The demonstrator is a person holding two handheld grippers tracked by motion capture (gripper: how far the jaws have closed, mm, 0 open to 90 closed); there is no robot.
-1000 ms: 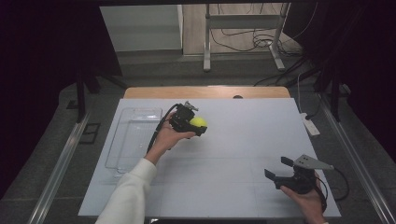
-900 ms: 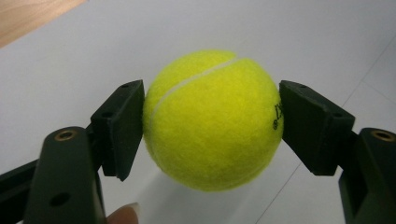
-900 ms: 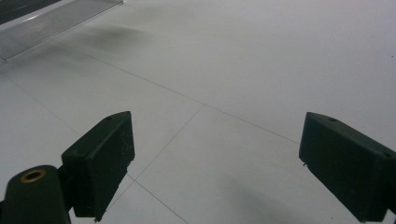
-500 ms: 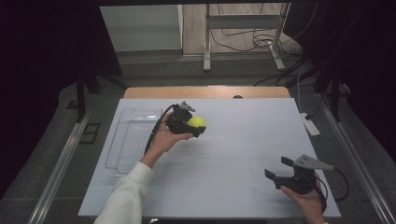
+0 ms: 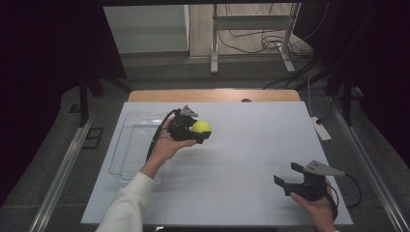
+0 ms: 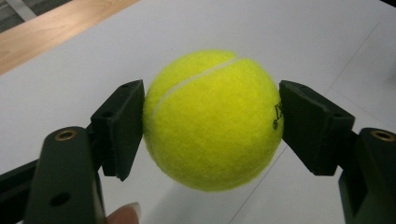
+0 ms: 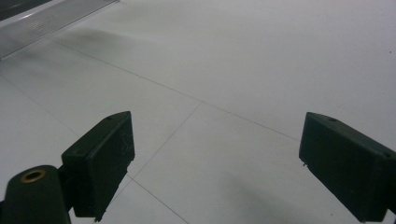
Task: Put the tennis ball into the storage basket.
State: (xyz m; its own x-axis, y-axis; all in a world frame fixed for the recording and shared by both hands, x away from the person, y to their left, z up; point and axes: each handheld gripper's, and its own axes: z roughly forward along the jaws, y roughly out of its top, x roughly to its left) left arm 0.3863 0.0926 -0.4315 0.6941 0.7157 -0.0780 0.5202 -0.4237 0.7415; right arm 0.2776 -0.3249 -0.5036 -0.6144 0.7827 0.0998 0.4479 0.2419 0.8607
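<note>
Left gripper (image 5: 202, 131) farther right, fingers (image 6: 120, 126) (clamped) on tennis ball (image 6: 213, 119)

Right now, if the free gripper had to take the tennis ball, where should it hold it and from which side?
Probably across the widest middle of the tennis ball, on the two faces left bare. The left gripper already presses it at opposite sides, so the open right gripper should come from the front, its jaws turned crosswise to those pads. Being round, the ball would slip if gripped off-centre.
</note>
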